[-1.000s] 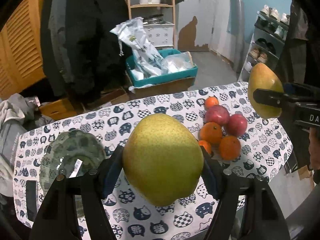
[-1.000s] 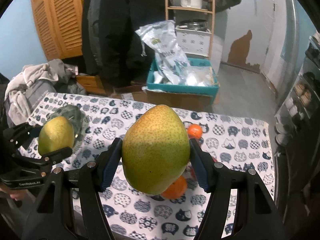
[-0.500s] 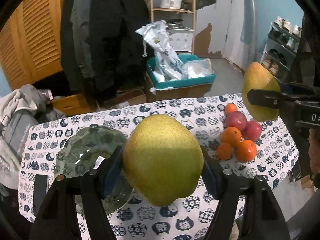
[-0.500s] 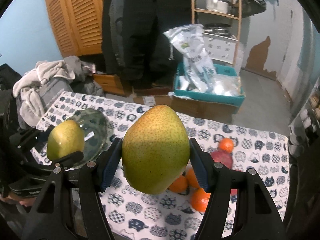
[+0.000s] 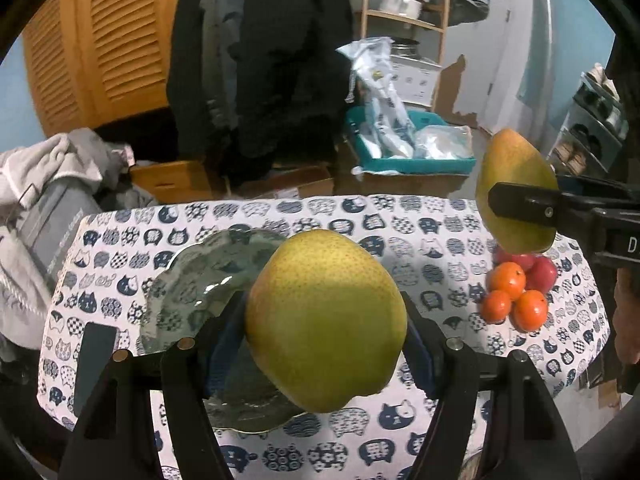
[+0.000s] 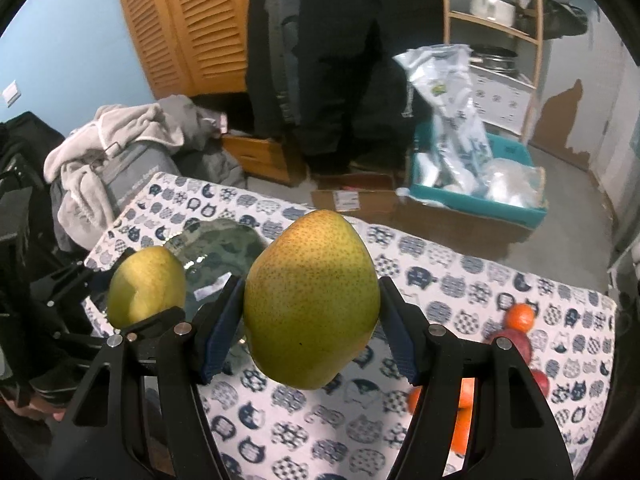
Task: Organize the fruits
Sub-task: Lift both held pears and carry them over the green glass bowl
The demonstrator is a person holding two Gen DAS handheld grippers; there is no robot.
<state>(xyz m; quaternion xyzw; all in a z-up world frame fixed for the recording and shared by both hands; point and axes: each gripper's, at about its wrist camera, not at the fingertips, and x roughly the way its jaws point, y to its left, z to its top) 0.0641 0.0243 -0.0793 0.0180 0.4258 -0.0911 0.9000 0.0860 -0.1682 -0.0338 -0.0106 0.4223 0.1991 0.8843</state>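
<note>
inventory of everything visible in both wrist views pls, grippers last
pear in left gripper: 1, yellow-green, clamped above the glass plate
pear in right gripper: 1, yellow-green with an orange blush, clamped above the tablecloth
glass plate: 1, clear greenish, left part of the table
oranges: at least 3, orange, clustered at the table's right side
apples: at least 2, red, touching the oranges
tablecloth: 1, white with navy cat print, over the table
teal box: 1, holds plastic bags, on the floor beyond
clothes pile: grey and white, left of the table
left hand-held gripper: 1, black, shut on its pear
right hand-held gripper: 1, black, shut on its pear
</note>
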